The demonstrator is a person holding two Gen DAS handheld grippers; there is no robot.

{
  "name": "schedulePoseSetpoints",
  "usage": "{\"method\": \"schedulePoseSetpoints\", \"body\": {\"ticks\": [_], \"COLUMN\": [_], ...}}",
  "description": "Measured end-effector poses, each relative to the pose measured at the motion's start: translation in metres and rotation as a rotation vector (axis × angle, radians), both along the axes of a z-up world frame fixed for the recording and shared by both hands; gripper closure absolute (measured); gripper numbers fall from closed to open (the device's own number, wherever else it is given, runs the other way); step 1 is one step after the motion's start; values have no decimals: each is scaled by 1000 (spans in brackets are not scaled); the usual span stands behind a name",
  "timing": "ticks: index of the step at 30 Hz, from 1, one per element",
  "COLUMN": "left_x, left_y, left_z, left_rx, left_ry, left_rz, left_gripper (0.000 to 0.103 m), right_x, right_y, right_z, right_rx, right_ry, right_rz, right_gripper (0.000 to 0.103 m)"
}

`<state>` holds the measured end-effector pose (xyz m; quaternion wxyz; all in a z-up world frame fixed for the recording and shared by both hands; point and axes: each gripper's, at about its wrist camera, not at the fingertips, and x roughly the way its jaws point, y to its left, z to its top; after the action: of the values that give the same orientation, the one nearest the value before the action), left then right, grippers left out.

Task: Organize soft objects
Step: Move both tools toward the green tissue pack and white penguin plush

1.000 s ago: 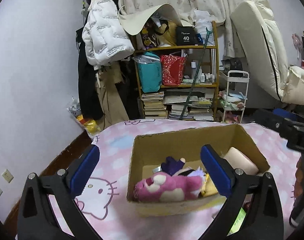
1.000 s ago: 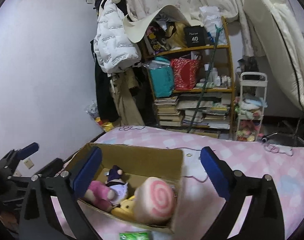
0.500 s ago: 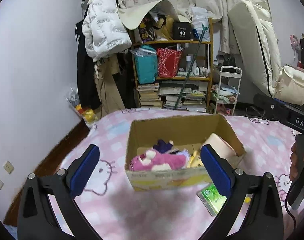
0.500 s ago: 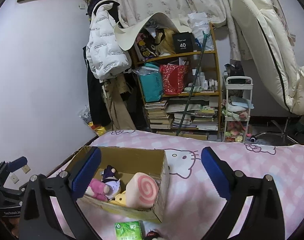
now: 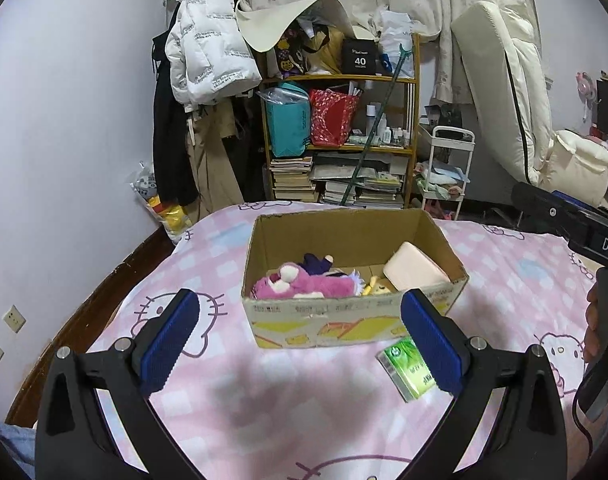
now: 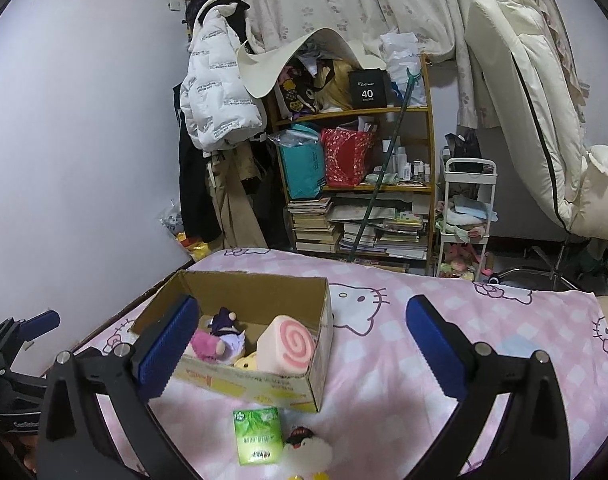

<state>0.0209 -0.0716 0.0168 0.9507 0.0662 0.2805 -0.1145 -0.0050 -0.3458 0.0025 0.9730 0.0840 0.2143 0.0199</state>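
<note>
Both fisheye views are evenly lit by soft indoor light with a cool violet cast. Edges curve strongly and corners vignette black. A diffuse shadow falls on the pink bedspread (image 5: 304, 400). Focus stays sharp.

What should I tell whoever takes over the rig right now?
Left gripper: open, empty. Right gripper: open, empty.
Box on the bed holds the pink plush, purple doll, yellow toy and swirl cushion.
Left: the green pack and white plush lie on the bed in front of the box.
</note>
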Motion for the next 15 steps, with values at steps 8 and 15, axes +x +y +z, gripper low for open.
{"method": "schedulePoseSetpoints", "body": {"ticks": [8, 15], "left_x": [-11, -9], "left_y": [-3, -10], "left_z": [-1, -12], "left_rx": [5, 21], "left_ry": [-11, 1], "left_rz": [-20, -39], "left_gripper": [3, 3], "right_x": [-16, -19], "right_y": [2, 0], "right_z": [-3, -13], "right_rx": [-1, -2], "right_ry": [3, 23], "right_rz": [-1, -9], "right_gripper": [0, 0]}}
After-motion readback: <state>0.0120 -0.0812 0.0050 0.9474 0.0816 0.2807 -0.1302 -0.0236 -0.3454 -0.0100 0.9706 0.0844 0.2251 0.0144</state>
